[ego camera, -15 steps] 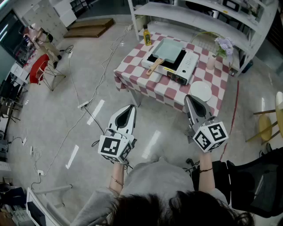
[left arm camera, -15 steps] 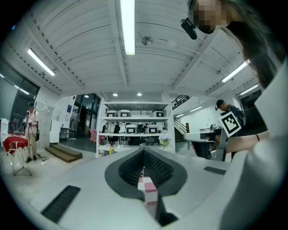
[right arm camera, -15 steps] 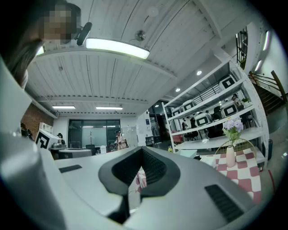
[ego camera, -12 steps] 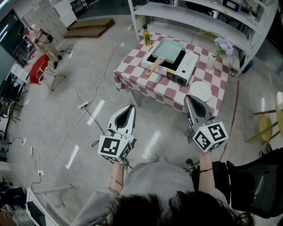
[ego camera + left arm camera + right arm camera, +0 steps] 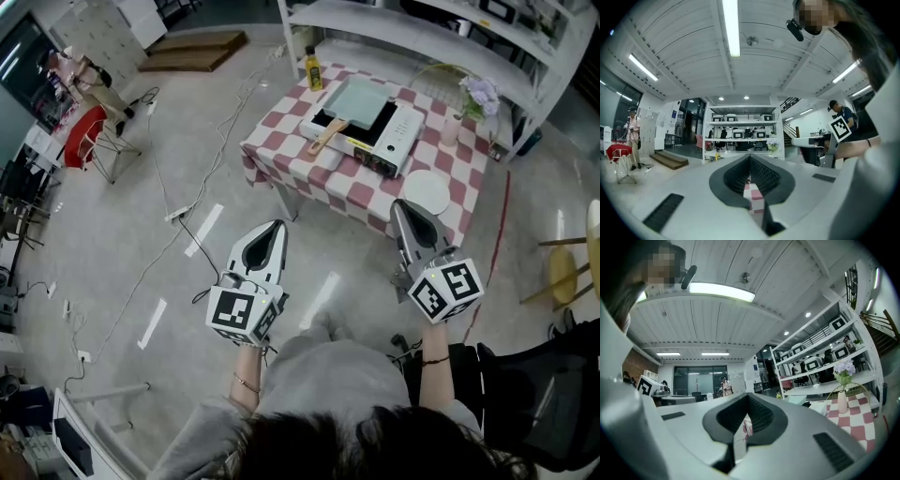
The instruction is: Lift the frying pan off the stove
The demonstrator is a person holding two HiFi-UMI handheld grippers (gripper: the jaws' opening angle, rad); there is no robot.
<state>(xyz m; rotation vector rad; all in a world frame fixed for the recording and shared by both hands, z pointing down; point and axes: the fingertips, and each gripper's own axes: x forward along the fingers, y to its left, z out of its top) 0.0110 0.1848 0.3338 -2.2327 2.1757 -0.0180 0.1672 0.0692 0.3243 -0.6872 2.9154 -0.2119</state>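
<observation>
Only the view drifts slightly. Left gripper (image 5: 277,227) and right gripper (image 5: 402,205) stay level, jaws together and empty, since the frying pan (image 5: 359,101) on the stove (image 5: 400,133) sits well ahead on the bench (image 5: 281,142).

The frying pan (image 5: 359,103) covers most of the stove (image 5: 398,142), hiding its burner. The bottle (image 5: 313,71) at the desk's (image 5: 281,141) far left corner is too small to read. In the left gripper view, the fingers (image 5: 735,176) hide all but a checked sliver of desk. The head view's right edge cuts off a yellow chair (image 5: 570,267).
</observation>
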